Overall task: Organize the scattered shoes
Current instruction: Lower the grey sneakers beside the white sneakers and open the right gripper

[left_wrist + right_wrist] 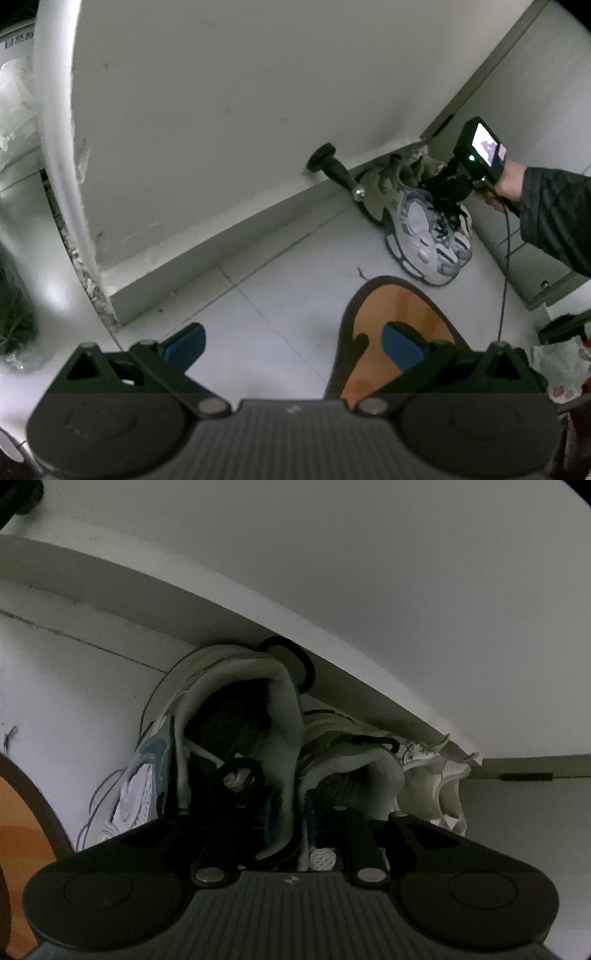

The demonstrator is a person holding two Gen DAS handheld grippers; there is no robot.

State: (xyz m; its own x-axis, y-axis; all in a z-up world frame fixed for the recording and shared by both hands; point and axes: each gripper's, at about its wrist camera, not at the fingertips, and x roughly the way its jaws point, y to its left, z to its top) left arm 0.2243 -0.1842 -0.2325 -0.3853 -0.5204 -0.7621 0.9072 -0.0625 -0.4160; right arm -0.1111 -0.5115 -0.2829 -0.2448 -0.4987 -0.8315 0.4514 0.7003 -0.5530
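A pair of white-and-blue sneakers [428,236] stands on the floor against the white panel, toes toward me. My right gripper [448,195] reaches down into their openings. In the right wrist view the right gripper [289,819] has its blue pads on either side of the two inner collars, where the left sneaker [140,790] meets the right sneaker [369,760]. The jaws stand slightly apart and are not squeezing the collars. My left gripper [293,341] hangs open above the floor. Its right finger is over an orange slipper [406,306] with a dark rim, also in the right wrist view as the orange slipper [22,812].
A black door stopper [332,166] juts from the panel just left of the sneakers. More pale shoes [436,786] sit to the right under the panel's edge. A grey pipe [55,129] rises at left. A cable [504,277] hangs beside a cabinet [546,273], with a plastic bag [565,365] below it.
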